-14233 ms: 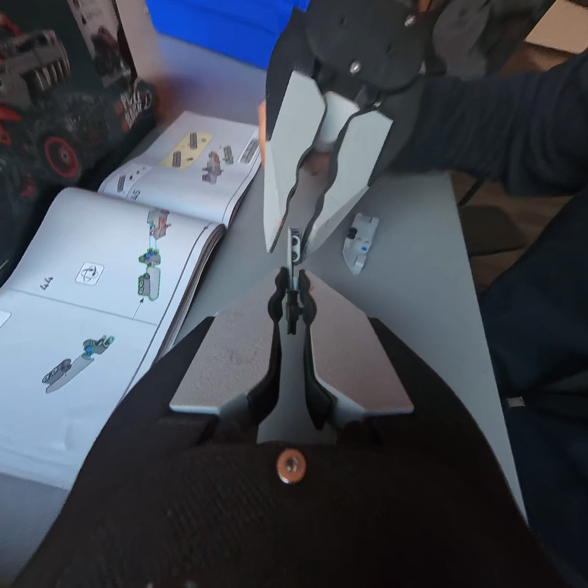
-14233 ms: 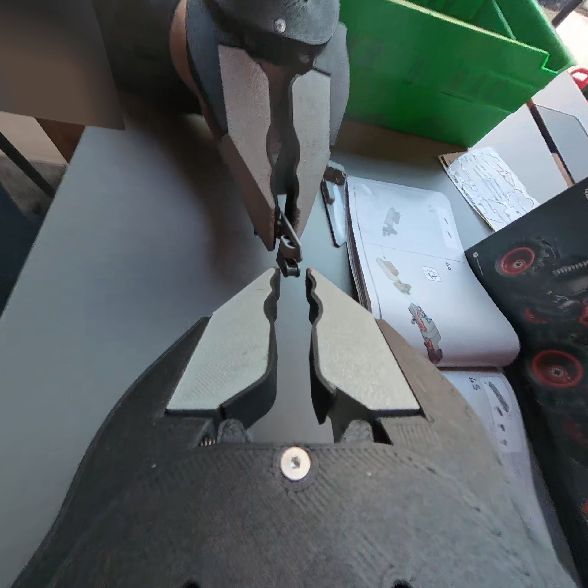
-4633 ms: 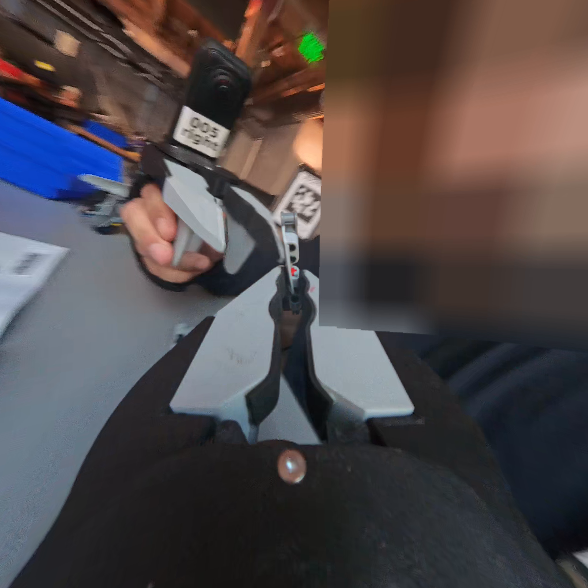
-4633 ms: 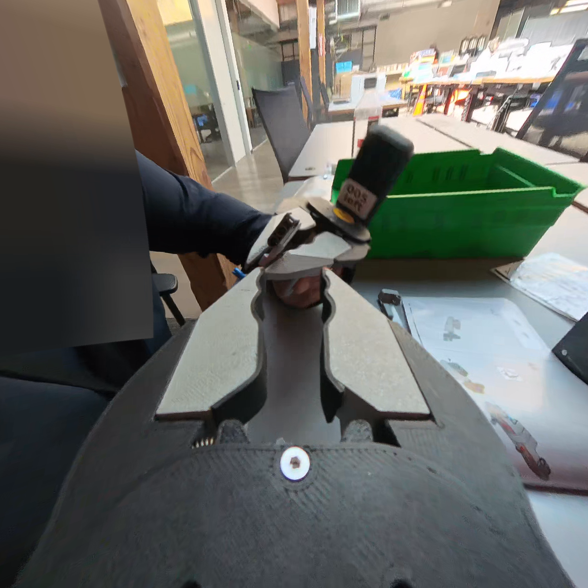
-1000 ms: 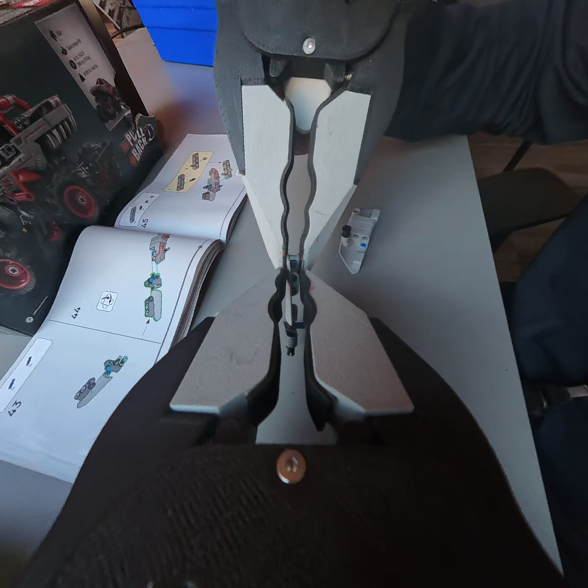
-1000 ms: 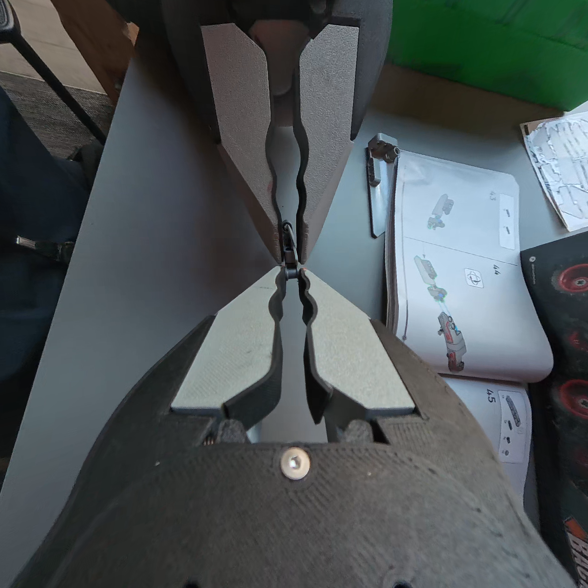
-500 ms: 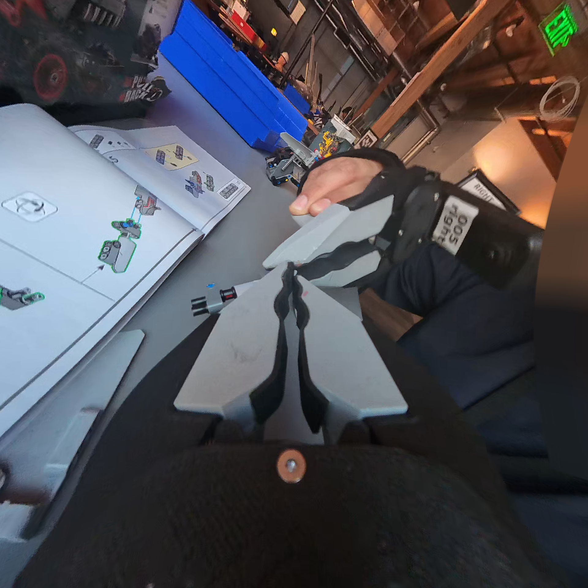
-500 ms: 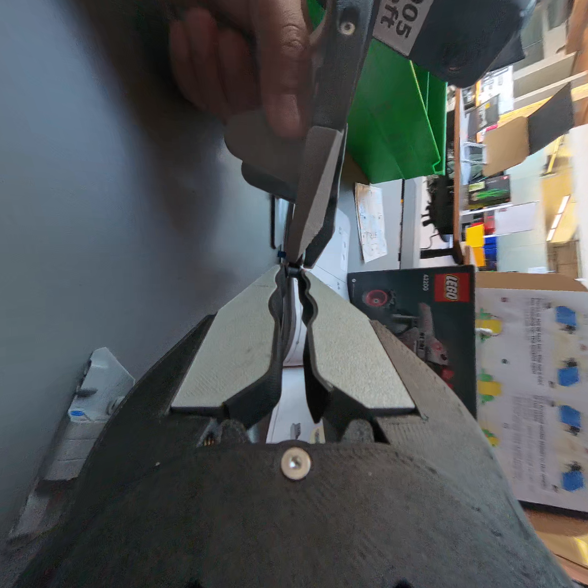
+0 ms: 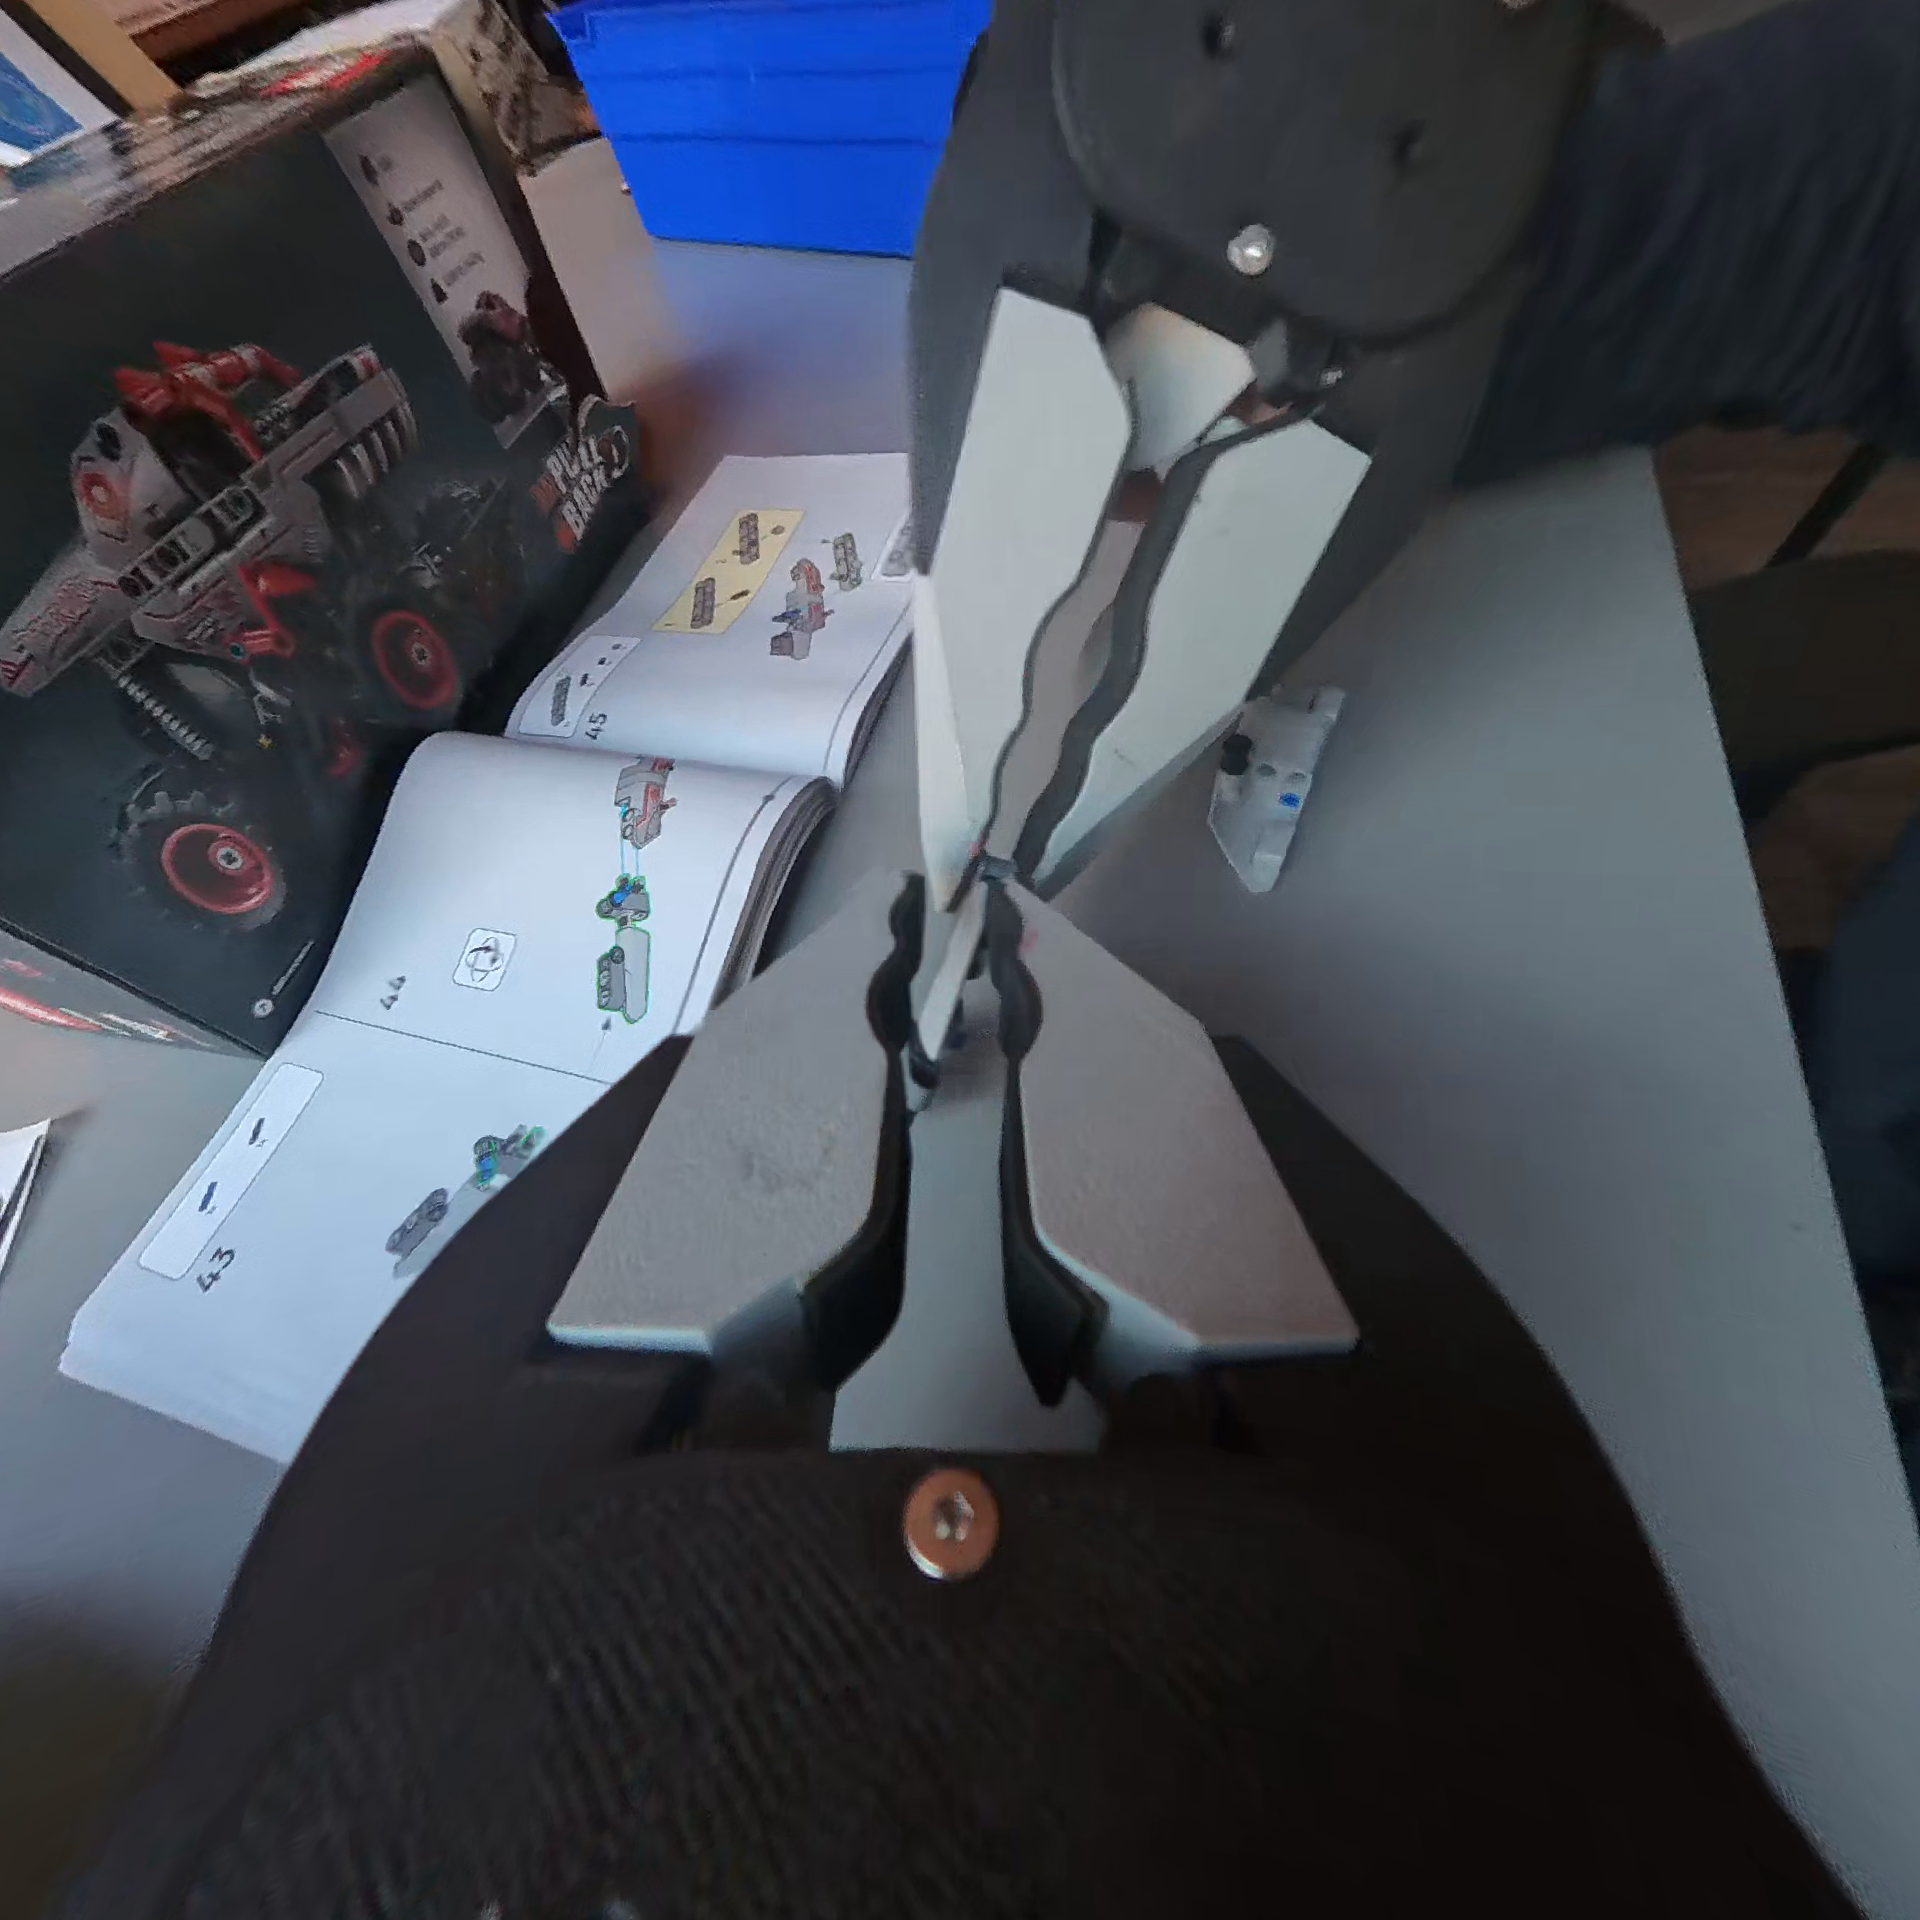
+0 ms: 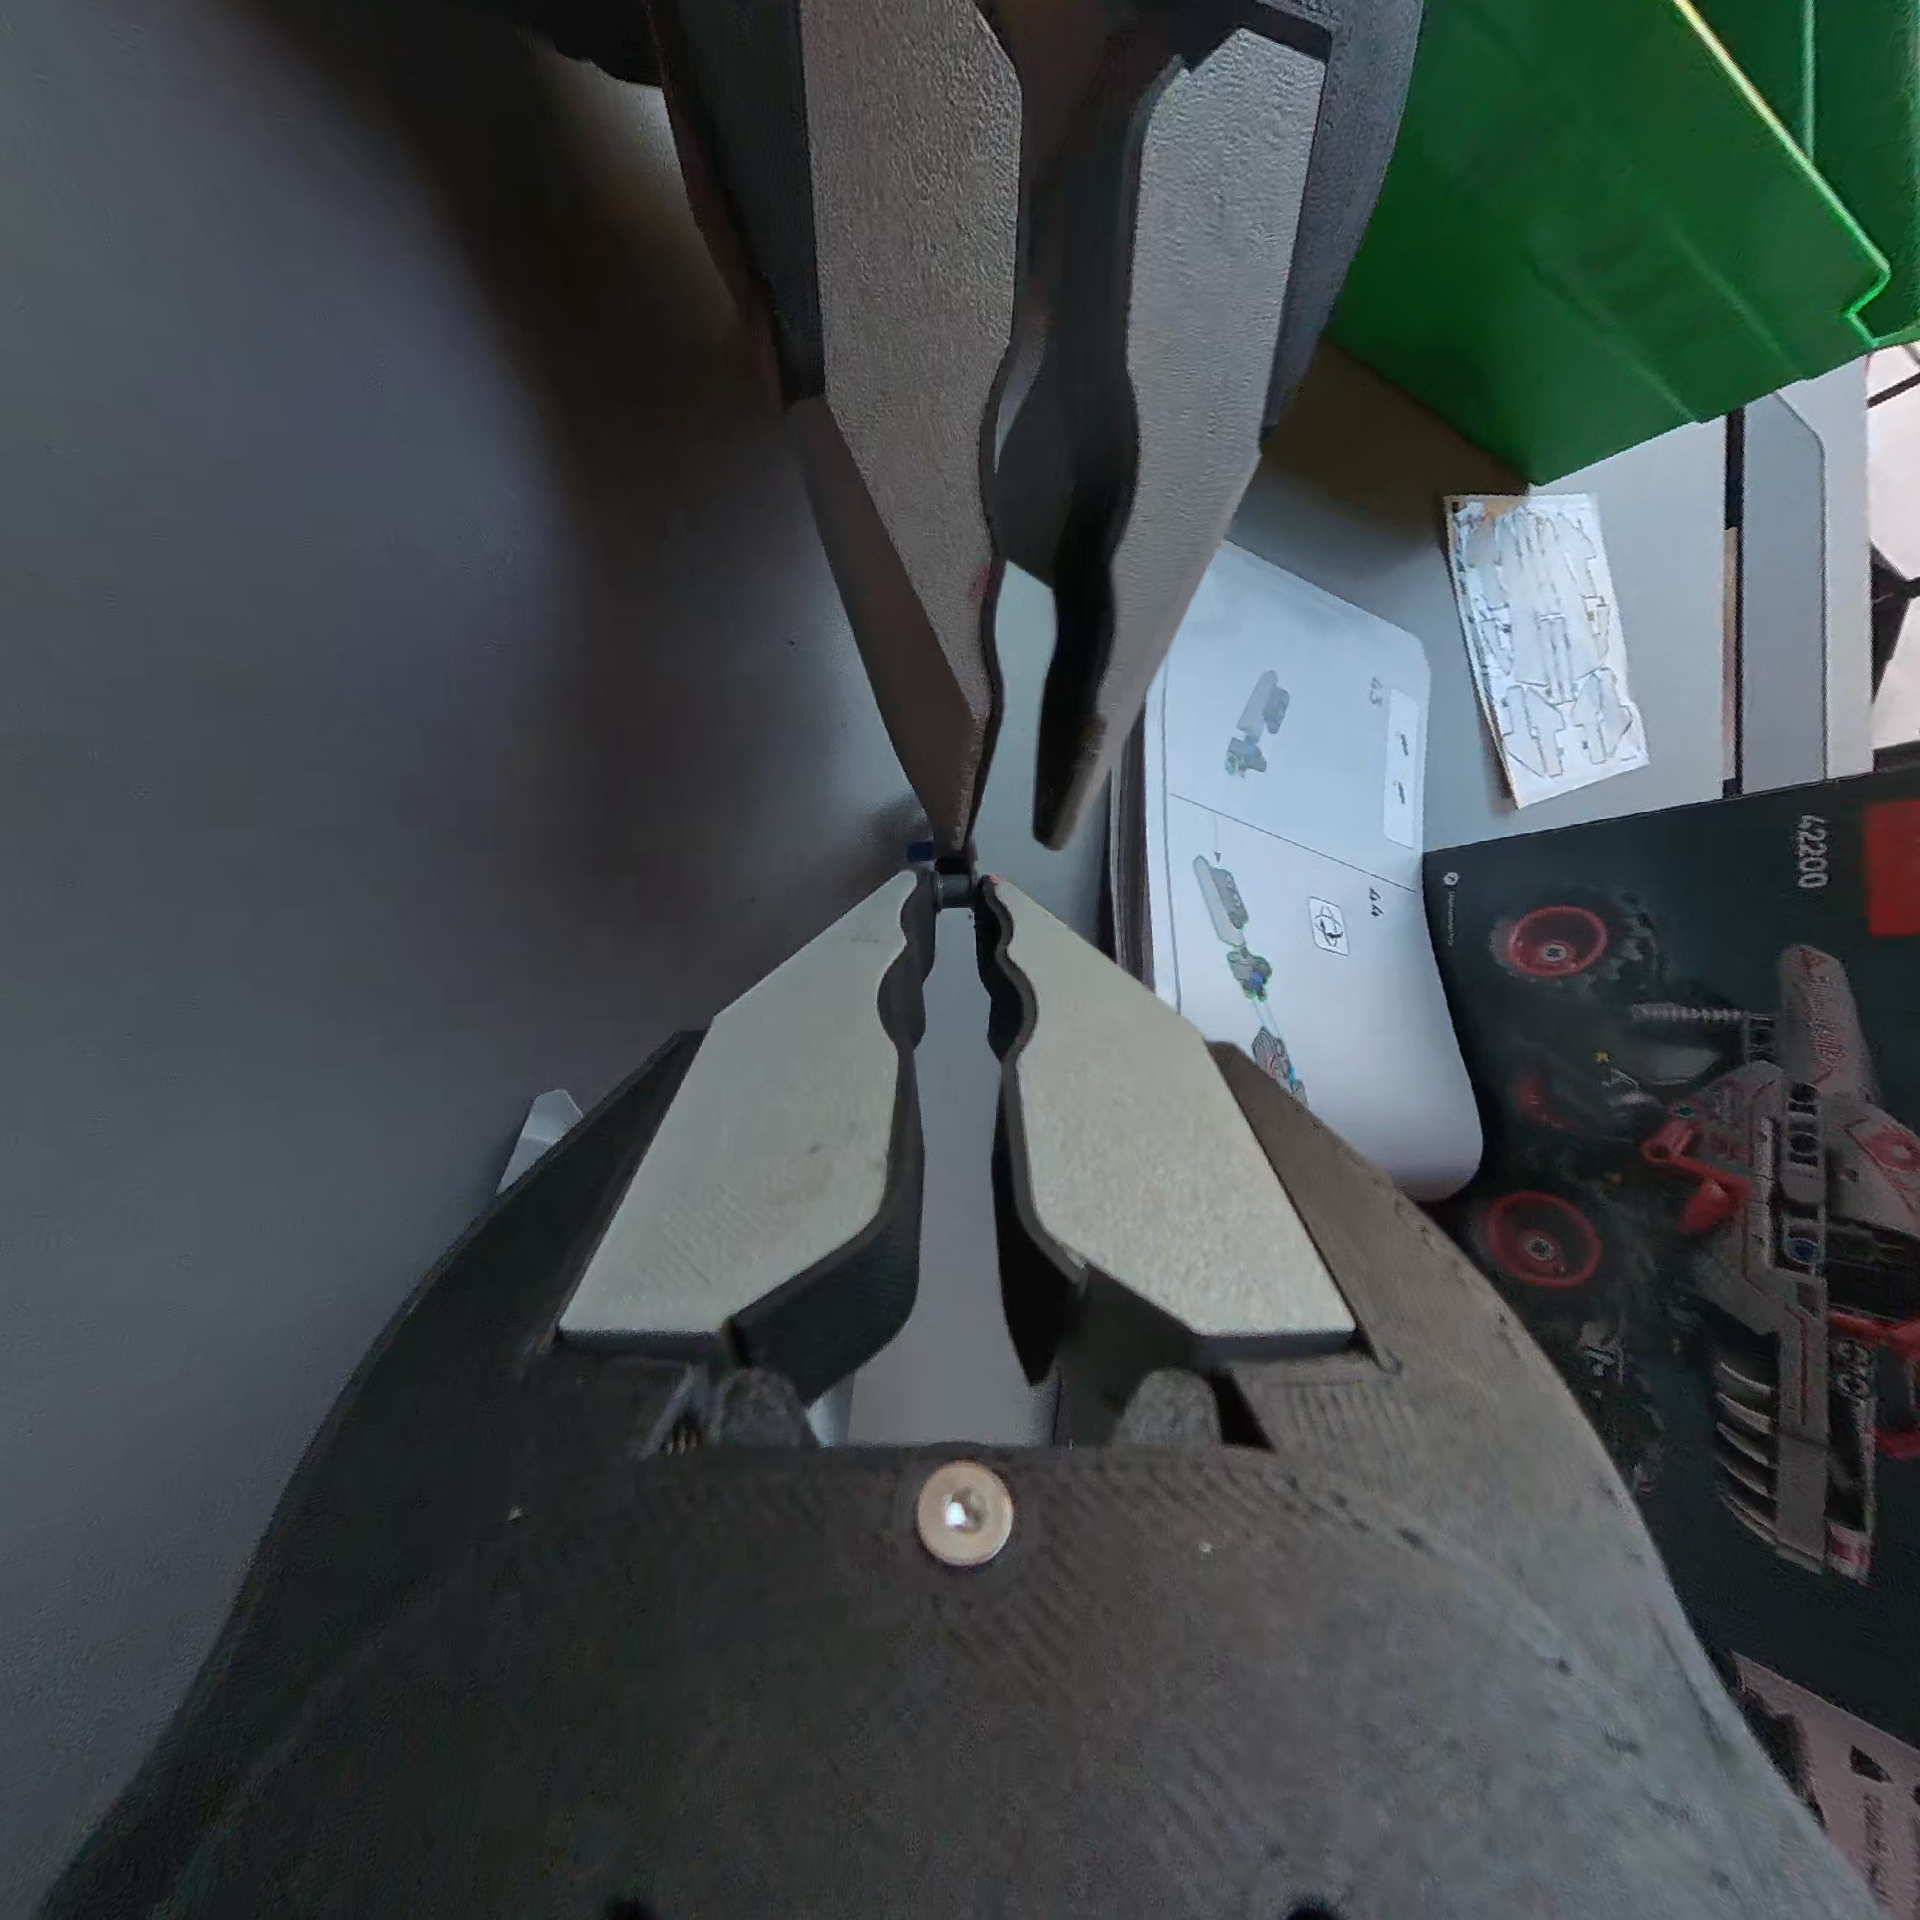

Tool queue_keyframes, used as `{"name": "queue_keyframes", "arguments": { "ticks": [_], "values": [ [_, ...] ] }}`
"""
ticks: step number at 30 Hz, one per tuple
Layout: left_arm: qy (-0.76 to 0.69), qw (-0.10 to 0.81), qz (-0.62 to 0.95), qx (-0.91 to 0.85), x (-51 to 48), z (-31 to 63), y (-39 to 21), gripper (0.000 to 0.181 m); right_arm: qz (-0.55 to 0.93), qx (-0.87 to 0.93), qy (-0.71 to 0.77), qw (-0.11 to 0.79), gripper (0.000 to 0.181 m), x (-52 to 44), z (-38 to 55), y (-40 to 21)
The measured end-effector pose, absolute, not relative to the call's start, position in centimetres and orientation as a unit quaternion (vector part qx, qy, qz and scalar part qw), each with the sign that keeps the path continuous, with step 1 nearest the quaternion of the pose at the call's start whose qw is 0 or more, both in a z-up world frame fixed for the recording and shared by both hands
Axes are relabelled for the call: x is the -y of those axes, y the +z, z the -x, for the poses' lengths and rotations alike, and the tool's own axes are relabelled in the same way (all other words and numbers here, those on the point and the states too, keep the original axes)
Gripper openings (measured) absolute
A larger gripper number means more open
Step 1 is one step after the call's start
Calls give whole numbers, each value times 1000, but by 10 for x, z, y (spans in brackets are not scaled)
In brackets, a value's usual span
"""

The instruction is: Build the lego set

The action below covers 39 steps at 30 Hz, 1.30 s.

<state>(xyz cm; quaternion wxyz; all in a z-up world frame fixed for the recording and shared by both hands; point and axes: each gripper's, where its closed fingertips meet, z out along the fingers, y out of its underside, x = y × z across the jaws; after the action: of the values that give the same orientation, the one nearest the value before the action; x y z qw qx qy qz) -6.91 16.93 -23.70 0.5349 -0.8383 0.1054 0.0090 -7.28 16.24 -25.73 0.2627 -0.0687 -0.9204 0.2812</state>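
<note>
My left gripper (image 9: 951,899) and my right gripper (image 10: 948,894) meet tip to tip above the grey table (image 9: 1455,1039). The right gripper is shut on a small dark lego pin piece (image 10: 951,890). It comes in from the top of the left wrist view (image 9: 987,862). A thin light grey lego beam (image 9: 943,997) hangs from that joint between the left fingers. The left jaws stand a little apart around the beam. In the right wrist view the left gripper (image 10: 1008,826) shows one finger touching the pin and the other finger clear of it.
An open instruction booklet (image 9: 499,935) lies left of the grippers, with the black set box (image 9: 239,582) behind it. A light grey panel piece (image 9: 1273,790) lies on the table to the right. A blue bin (image 9: 769,125), a green bin (image 10: 1610,208) and a sticker sheet (image 10: 1538,644) stand further off. My two grippers' fingertips are within a few centimetres of each other.
Both grippers have swung back over the table, pointing down at it tip to tip. The left jaws now stand wider apart than half a second ago.
</note>
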Motion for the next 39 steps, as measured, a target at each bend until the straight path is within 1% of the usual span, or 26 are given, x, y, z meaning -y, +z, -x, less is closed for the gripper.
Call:
{"name": "queue_keyframes", "arguments": {
  "ticks": [1,5,8,10,13,14,16,18,20,22,24,26,30,32,35,39],
  "values": [
    [11,530,840,-114,-169,66,-239,2,68,922,279,260,6,-163,73,-258],
    [37,515,845,-137,-168,64,-244,0,63,933,275,222,5,-160,70,-261],
    [4,514,852,-99,-165,69,-242,0,42,941,272,197,5,-157,72,-260],
    [-43,526,848,-43,-162,79,-241,0,34,942,263,204,5,-154,81,-258],
    [-156,536,828,48,-159,90,-241,0,-10,939,225,261,5,-151,94,-259],
    [-166,536,826,62,-159,94,-241,0,-15,938,213,274,6,-152,98,-259],
    [-174,537,822,74,-159,97,-241,0,-21,939,214,270,5,-151,102,-259],
    [-175,540,820,76,-160,97,-240,0,-19,943,237,233,6,-152,102,-260],
    [-133,547,824,59,-164,103,-238,0,-3,949,254,186,5,-154,104,-258],
    [-85,533,842,9,-165,97,-238,0,26,959,264,99,5,-156,99,-257],
    [-96,510,855,-3,-164,88,-238,0,53,962,269,-11,5,-156,84,-256],
    [-87,510,856,1,-163,91,-240,0,83,957,273,-55,5,-155,84,-256],
    [-153,480,863,29,-162,97,-250,0,133,943,259,-160,5,-152,84,-265],
    [-154,458,874,47,-161,109,-260,0,140,949,224,-171,7,-153,95,-275],
    [-157,459,870,85,-157,122,-270,0,132,962,192,-145,10,-150,108,-287],
    [-139,480,859,107,-151,128,-264,0,130,953,244,-122,7,-141,116,-285]
  ]
}}
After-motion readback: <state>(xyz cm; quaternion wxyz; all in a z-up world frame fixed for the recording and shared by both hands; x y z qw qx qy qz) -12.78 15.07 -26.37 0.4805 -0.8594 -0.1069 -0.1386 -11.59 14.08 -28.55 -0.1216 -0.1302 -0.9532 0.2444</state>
